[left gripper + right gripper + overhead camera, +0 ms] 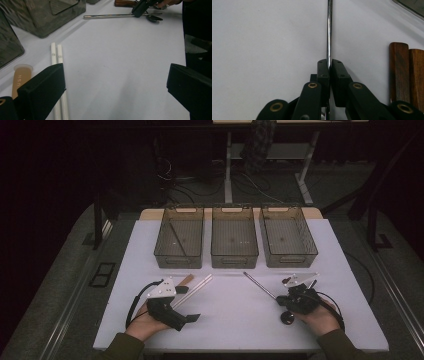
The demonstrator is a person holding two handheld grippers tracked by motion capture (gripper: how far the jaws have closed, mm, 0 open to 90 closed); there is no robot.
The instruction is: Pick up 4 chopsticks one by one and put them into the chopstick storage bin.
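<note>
A long metal spoon lies on the white table, its thin handle running up-left and its dark bowl near the front edge. My right gripper is shut on the handle. In the right gripper view the pads pinch the shiny handle between them. My left gripper rests at the front left with its jaws wide open and nothing between them. Two white chopsticks lie just beside its left jaw, and the spoon handle shows farther off.
Three dark see-through bins stand in a row at the back of the table; the left one holds a thin dark stick. A tan utensil handle lies by the chopsticks. Two brown wooden handles lie beside the right gripper.
</note>
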